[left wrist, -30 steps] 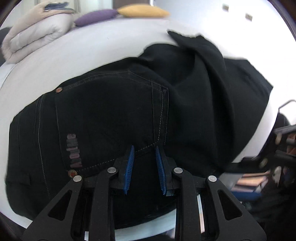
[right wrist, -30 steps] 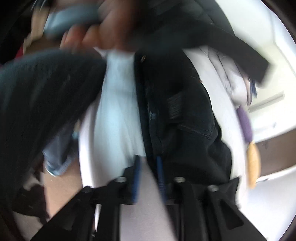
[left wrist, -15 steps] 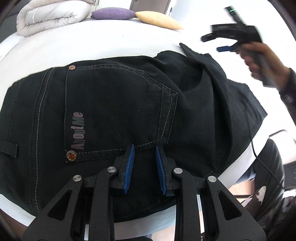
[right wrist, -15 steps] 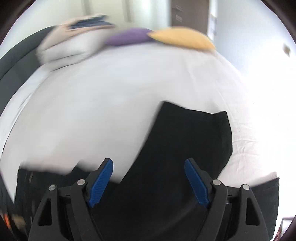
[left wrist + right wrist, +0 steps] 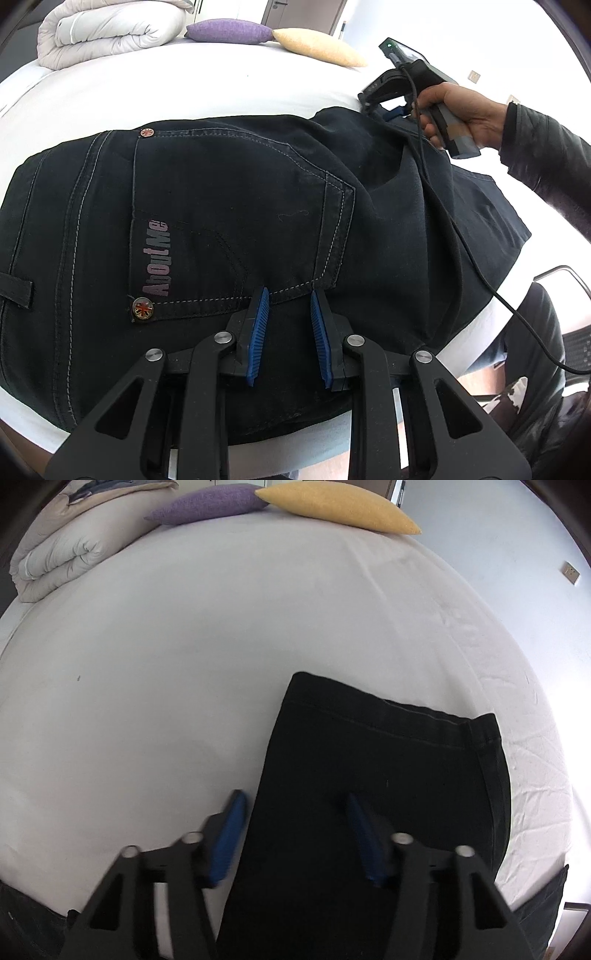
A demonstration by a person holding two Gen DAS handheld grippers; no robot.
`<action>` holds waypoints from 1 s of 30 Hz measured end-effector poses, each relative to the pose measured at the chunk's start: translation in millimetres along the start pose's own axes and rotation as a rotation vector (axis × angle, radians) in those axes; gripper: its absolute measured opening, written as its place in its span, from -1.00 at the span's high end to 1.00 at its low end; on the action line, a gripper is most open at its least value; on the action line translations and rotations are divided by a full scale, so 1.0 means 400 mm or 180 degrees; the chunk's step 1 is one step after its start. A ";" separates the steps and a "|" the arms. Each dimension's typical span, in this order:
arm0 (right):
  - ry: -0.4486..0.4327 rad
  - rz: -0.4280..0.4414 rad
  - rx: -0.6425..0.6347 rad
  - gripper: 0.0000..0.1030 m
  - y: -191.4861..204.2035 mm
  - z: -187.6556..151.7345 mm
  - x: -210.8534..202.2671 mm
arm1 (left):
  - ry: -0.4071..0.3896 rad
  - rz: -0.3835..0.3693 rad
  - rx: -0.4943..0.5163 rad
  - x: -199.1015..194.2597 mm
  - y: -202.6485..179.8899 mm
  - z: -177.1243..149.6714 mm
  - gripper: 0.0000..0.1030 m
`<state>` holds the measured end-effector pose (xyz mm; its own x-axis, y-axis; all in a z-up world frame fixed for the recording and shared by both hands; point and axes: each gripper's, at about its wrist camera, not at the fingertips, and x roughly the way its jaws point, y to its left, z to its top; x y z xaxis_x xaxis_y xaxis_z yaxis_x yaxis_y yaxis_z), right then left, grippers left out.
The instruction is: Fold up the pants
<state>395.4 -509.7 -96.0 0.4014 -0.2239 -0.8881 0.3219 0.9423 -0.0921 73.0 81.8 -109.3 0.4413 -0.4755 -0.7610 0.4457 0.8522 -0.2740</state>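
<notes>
I am looking at the black pants point(image 5: 229, 221) lying on the white bed point(image 5: 184, 88), near its front edge, with lots of bare sheet on the far side. My left gripper point(image 5: 287, 314) is hanging over the back pocket point(image 5: 236, 221), its 2 fingers a little apart and holding nothing. Only the left view is showing my right hand point(image 5: 458, 110). The right view is showing the leg hem point(image 5: 388, 716), and my right gripper point(image 5: 295, 827) is sitting wide apart over the leg's left edge. The waist is getting cut off at the left.
</notes>
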 end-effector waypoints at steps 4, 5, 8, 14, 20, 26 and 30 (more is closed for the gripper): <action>-0.0152 0.0222 0.0200 0.89 -0.087 -0.007 -0.055 | -0.0010 0.0027 0.0011 0.001 -0.003 0.001 0.56; -0.0272 0.0302 0.0277 0.90 -0.115 -0.010 -0.087 | -0.0012 0.0034 0.0014 0.002 -0.003 0.000 0.56; -0.0579 0.0604 0.0615 0.90 -0.239 -0.052 -0.188 | -0.0019 0.0053 0.0027 0.003 -0.006 -0.001 0.56; -0.0995 0.0945 0.1480 0.90 -0.518 -0.263 -0.350 | -0.0021 0.0104 0.0033 0.003 -0.008 -0.002 0.56; -0.0900 0.1191 0.2397 0.90 -0.736 -0.570 -0.319 | 0.0018 0.0143 0.0007 0.005 -0.018 0.009 0.56; -0.0770 0.1477 0.3153 0.85 -0.874 -0.744 -0.233 | 0.0099 0.0197 -0.0001 0.010 -0.032 0.029 0.56; -0.0966 0.1777 0.3333 0.16 -0.878 -0.779 -0.258 | 0.0136 0.0233 -0.0037 0.013 -0.037 0.042 0.56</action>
<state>-26.2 -740.0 -112.5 0.8437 -0.0341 -0.5358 0.5195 0.3037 0.7987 81.7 63.2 -99.3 0.4386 -0.4023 -0.8036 0.4044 0.8869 -0.2233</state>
